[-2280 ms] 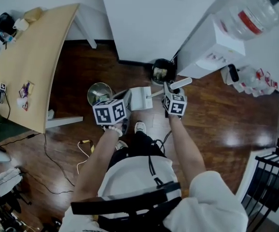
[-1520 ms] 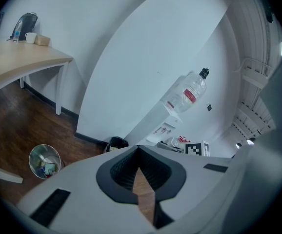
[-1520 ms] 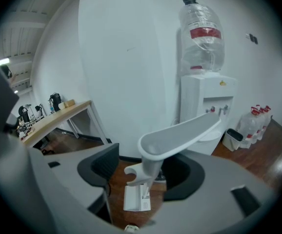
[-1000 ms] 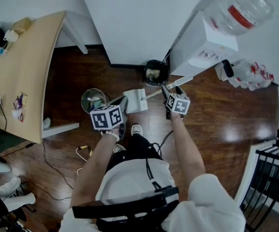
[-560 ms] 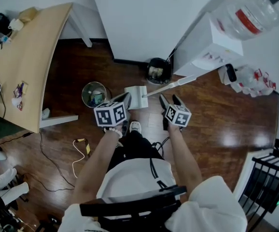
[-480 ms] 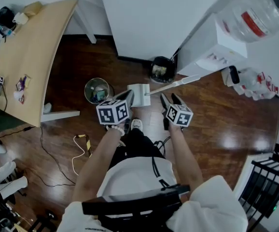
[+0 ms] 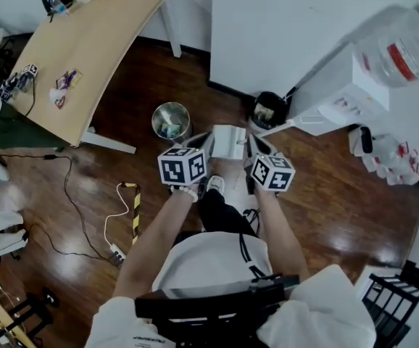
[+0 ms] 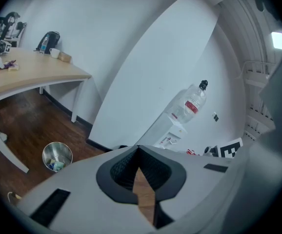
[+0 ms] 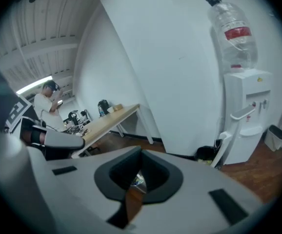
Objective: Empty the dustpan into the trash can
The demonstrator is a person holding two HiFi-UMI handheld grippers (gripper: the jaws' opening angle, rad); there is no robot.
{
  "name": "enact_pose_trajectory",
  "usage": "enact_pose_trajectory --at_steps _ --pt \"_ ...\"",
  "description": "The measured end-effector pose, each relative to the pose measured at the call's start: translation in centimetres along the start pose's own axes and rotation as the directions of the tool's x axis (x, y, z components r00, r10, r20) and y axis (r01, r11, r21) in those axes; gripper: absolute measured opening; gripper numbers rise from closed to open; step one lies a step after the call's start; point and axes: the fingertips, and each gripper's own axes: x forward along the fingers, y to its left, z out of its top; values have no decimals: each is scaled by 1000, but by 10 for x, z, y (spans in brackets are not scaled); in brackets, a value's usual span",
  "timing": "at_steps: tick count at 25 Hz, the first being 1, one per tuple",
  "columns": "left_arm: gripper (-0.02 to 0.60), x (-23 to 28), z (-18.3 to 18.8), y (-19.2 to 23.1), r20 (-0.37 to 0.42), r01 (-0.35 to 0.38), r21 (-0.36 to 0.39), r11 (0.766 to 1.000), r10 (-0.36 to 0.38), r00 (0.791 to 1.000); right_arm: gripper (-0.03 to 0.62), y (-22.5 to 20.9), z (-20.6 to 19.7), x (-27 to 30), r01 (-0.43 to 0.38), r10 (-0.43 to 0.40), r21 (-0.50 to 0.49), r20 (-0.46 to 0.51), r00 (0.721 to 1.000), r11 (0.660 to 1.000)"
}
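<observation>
dustpan (image 7: 227, 142) parked by the black trash can (image 7: 269, 112), seemingly emptied; left gripper (image 8: 138, 146) closed, right gripper (image 9: 141, 147) just closed, both empty.

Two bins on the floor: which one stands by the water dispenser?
The black bin, right beside the water dispenser; the shiny metal bin stands apart, nearer the table.

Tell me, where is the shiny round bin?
In the head view, the shiny round bin stands on the floor left of the middle, between the wooden table and the white dustpan.
</observation>
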Motion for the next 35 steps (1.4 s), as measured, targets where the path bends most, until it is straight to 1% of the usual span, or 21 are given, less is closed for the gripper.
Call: enact_pose_trajectory --at_steps 3,7,10,13,18,22,25,30,35 --pt "-9 -46 -15 2 51 -8 -10 1000 8 999 0 38 -18 -20 -37 36 -38 -4 999 999" --pt "-9 -112 -49 2 88 -14 -9 1000 15 996 0 88 -52 -66 -63 63 -83 -2 998 995" --pt "-9 -157 -79 -4 111 -5 -11 1000 6 994 0 118 -80 -106 -66 66 -129 1 998 989" --pt "-9 -197 -107 -22 131 18 -5 1000 -17 991 0 140 -101 -153 -59 62 -146 14 998 988" --pt "-9 -249 -148 -67 154 57 40 998 -62 986 0 160 -124 -222 -53 59 -172 26 998 984" --pt "-9 -276 -168 -92 183 67 59 996 -77 980 0 169 -130 -261 -61 69 -177 41 997 982" --pt "-9 -287 -172 -107 214 67 57 996 -78 974 0 173 -131 -281 -78 88 -181 50 995 980" --pt "-9 -293 -177 -128 252 34 67 997 -50 966 0 174 -135 -302 -111 122 -183 47 991 977" --pt "-9 -291 -188 -150 273 24 43 999 -34 961 0 165 -136 -326 -140 151 -205 39 988 969"
